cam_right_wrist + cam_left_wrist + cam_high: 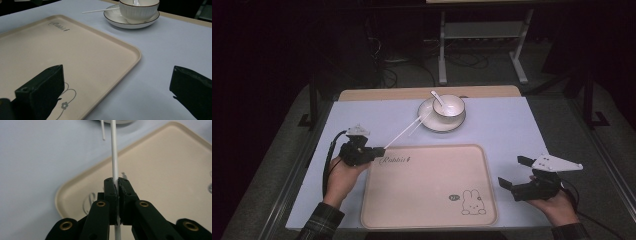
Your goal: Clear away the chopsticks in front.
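My left gripper (378,149) (117,183) is shut on a thin white chopstick (402,132) (114,155), which slants up toward the saucer (432,123). A second white chopstick (418,126) (102,131) (100,10) leans on the saucer's rim. A white bowl (450,105) (138,10) stands on the saucer with a white spoon (437,97) in it. The beige tray (427,190) (165,162) (62,50), printed with a rabbit, lies in front. My right gripper (510,171) (117,80) stands open just right of the tray, with nothing between its jaws.
A pale blue cloth (502,130) covers the table, with a wooden strip (412,93) along the far edge. Beyond it lie a dark floor with cables and a grey metal stand (482,45). The person's hands enter at the bottom corners.
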Available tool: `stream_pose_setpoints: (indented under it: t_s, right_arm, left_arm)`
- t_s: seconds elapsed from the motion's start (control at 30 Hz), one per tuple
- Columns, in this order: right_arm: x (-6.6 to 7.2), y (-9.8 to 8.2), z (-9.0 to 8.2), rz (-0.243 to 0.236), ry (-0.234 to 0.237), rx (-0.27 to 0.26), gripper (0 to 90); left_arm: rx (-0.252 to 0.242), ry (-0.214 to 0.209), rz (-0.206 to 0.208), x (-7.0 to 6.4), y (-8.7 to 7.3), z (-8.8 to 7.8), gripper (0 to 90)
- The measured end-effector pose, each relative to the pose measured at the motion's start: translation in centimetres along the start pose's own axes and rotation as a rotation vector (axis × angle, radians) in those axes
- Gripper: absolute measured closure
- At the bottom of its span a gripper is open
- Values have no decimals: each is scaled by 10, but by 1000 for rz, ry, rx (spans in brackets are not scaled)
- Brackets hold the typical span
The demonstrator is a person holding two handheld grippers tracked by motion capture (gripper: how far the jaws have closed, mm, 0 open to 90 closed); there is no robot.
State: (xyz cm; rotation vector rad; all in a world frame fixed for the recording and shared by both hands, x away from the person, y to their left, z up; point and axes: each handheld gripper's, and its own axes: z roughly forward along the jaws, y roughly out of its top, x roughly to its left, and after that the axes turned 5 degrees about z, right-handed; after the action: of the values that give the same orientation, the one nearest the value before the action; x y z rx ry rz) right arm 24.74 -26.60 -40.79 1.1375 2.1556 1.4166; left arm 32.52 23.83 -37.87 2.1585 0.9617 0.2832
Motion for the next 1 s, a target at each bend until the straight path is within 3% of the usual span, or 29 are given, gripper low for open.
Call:
stream_pose_setpoints:
  t_s: [0.07, 0.27, 0.43, 1.0]
  right_arm:
    - [0, 0, 0, 0, -2, 2, 0]
    - [1, 0, 0, -4, -4, 4, 0]
    - [1, 0, 0, -4, -7, 6, 0]
    - [1, 0, 1, -7, -5, 8, 0]
  left_arm:
    - [10, -8, -3, -9, -14, -2, 859]
    - [53, -32, -11, -21, -34, 3, 858]
    - [81, -47, 11, -34, -39, 7, 858]
    - [163, -48, 32, -33, -47, 22, 848]
